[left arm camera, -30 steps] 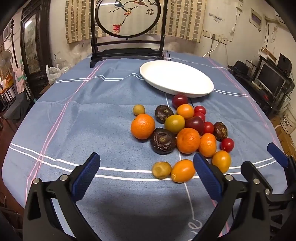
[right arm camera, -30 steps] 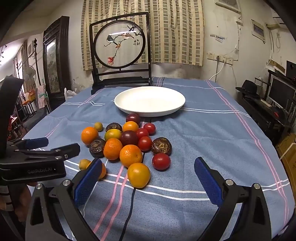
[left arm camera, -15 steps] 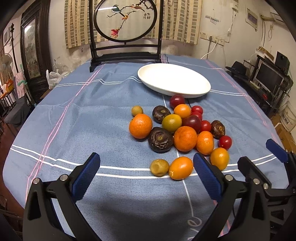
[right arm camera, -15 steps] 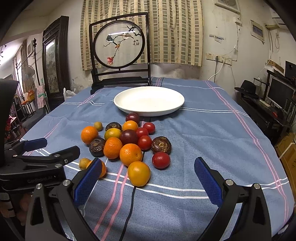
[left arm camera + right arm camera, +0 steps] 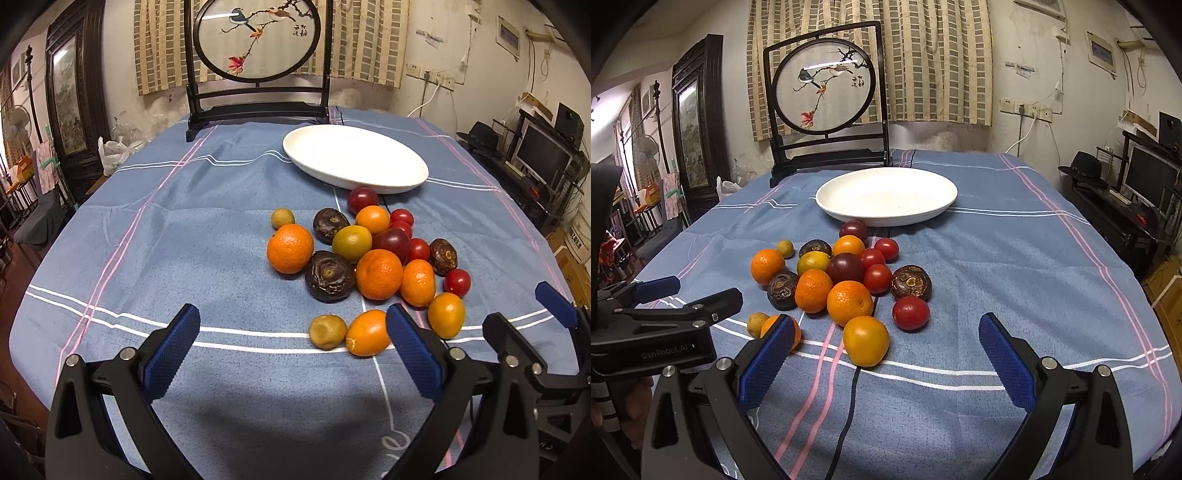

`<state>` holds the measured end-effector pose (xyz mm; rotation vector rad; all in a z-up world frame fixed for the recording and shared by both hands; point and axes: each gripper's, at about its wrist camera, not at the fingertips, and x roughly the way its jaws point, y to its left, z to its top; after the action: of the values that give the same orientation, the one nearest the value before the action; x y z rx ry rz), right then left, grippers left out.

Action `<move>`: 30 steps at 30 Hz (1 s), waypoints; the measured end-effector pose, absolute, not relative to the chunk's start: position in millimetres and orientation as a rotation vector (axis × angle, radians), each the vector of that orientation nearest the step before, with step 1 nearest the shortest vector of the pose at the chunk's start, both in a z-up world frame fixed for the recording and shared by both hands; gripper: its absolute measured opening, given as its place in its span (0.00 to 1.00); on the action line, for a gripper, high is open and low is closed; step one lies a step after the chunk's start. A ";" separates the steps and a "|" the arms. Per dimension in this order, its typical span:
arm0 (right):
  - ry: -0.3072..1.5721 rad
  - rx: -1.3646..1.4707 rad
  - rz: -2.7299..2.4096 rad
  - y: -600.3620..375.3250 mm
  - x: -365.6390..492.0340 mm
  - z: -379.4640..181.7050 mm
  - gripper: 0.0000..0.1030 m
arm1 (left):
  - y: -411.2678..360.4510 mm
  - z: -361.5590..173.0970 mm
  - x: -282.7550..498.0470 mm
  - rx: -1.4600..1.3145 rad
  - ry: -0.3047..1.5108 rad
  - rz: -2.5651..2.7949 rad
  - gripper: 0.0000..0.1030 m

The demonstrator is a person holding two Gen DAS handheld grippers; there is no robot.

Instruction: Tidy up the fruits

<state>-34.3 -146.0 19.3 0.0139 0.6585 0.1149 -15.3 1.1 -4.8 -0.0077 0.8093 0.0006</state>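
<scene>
Fruits (image 5: 369,258) clustered on blue tablecloth (image 5: 184,240), just in front of white plate (image 5: 354,158). Left gripper (image 5: 291,347) and right gripper (image 5: 882,354) held spread wide, nothing gripped, short of pile.

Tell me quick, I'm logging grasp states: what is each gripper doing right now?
Left gripper: open, holding nothing, above the blue tablecloth.
Right gripper: open, holding nothing, with the fruit pile ahead of it.

fruit pile (image 5: 846,280) sitting on the tablecloth (image 5: 997,280), plate (image 5: 886,197) lying just behind it, framed screen (image 5: 827,99) standing at the back, both grippers hanging out front
</scene>
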 end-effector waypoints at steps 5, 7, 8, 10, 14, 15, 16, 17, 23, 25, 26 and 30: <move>0.658 0.024 0.120 -146.7 -34.9 19.3 0.97 | 1.2 -5.4 -15.9 -0.007 0.806 0.003 0.95; 0.656 0.023 0.122 -146.5 -35.1 19.2 0.97 | 1.2 -5.3 -16.3 -0.008 0.804 0.004 0.96; 0.656 0.022 0.124 -146.4 -35.4 19.0 0.97 | 1.2 -5.2 -16.4 -0.008 0.802 0.003 0.96; 0.656 0.021 0.126 -146.2 -35.8 18.7 0.97 | 0.8 -4.8 -16.1 -0.006 0.800 0.003 0.95; 0.658 0.028 0.133 -146.6 -35.6 17.6 0.97 | 0.7 -5.1 -14.7 -0.005 0.805 0.004 0.96; 0.662 0.028 0.133 -146.4 -34.7 17.1 0.97 | 0.9 -5.4 -14.1 -0.003 0.807 0.005 0.96; 0.665 0.028 0.133 -146.3 -34.1 16.7 0.97 | 0.8 -5.3 -14.5 -0.002 0.807 0.007 0.96; 0.669 0.029 0.135 -146.3 -33.6 16.2 0.97 | 1.1 -4.8 -14.1 -0.002 0.805 0.007 0.96; 0.668 0.031 0.135 -147.2 -32.4 15.9 0.97 | 1.3 -2.2 -13.5 0.004 0.795 0.010 0.96; 0.671 0.033 0.134 -148.0 -31.6 15.9 0.97 | 1.4 -2.3 -12.8 0.006 0.802 0.011 0.96; 0.671 0.034 0.133 -148.4 -31.1 16.0 0.97 | 1.5 -2.5 -12.6 0.006 0.805 0.011 0.96; 0.674 0.033 0.136 -148.5 -30.4 16.2 0.97 | 2.6 -2.6 -11.2 0.003 0.813 0.012 0.96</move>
<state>-30.4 -148.5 16.2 0.0329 0.6744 0.1360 -11.2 2.6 -2.6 0.0029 0.8133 0.0121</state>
